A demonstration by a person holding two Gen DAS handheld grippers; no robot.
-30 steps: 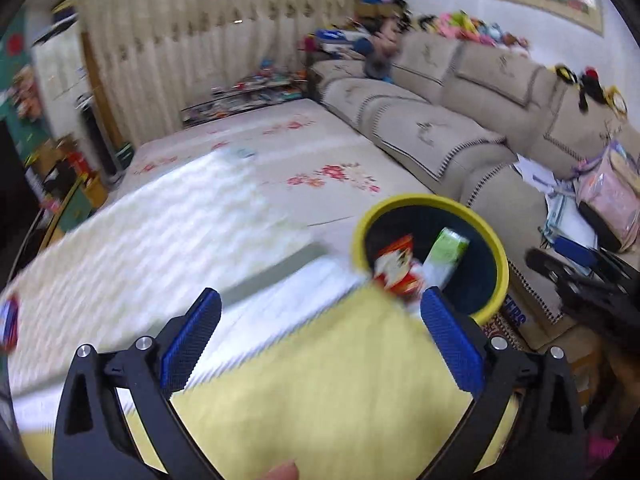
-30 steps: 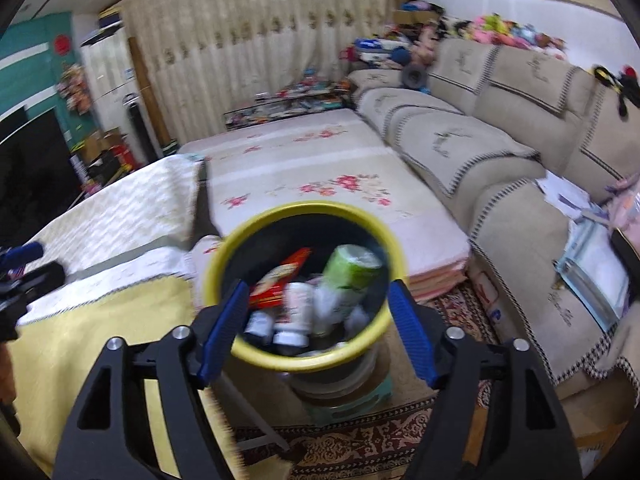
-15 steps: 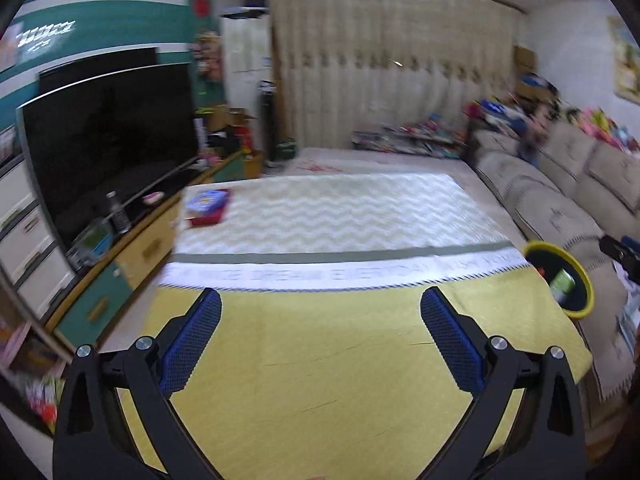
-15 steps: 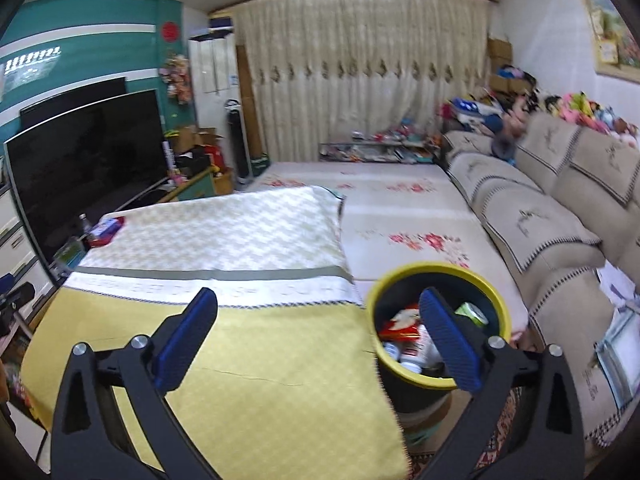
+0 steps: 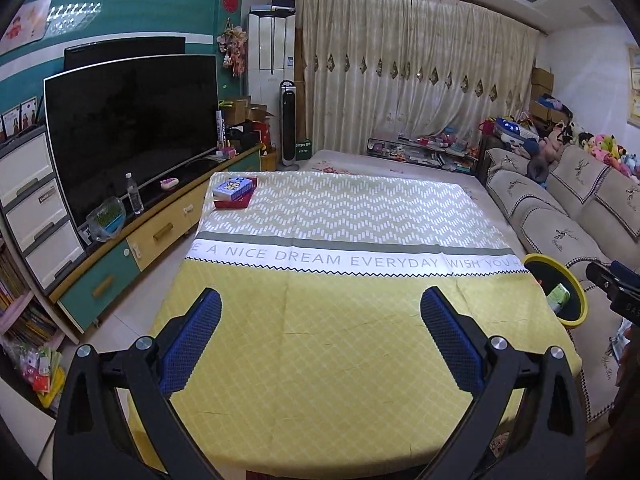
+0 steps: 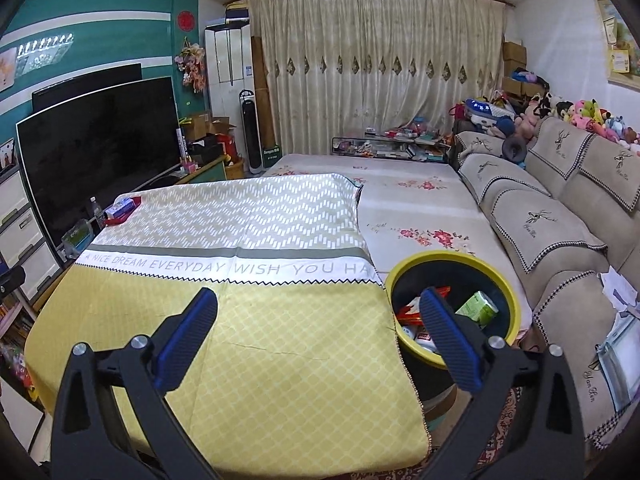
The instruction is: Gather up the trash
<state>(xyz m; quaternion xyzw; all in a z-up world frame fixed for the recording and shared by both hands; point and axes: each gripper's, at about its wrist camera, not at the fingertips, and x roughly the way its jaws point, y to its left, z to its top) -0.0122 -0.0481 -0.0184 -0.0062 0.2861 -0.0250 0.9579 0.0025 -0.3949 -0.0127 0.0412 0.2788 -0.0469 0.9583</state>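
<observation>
A dark trash bin with a yellow rim (image 6: 440,261) stands off the table's right edge, with a green carton (image 6: 478,308) and red and white wrappers (image 6: 412,312) inside. The left wrist view shows the same bin (image 5: 576,292) at far right. My right gripper (image 6: 318,310) is open and empty over the yellow end of the tablecloth (image 6: 280,344), its right finger in front of the bin. Above the cloth (image 5: 340,320) my left gripper (image 5: 320,312) is open and empty too. The right gripper's black body (image 5: 616,288) shows at the left view's right edge.
A blue and white box on a red one (image 5: 234,192) lies on the table's far left corner. A TV (image 5: 128,128) on a low cabinet runs along the left. A beige sofa (image 6: 560,216) and a floral-covered platform (image 6: 404,200) lie to the right and behind.
Both grippers pulled back from above the bin and swung left, so the table now fills both views. The right gripper's jaws widened. Little has moved in the last half second.
</observation>
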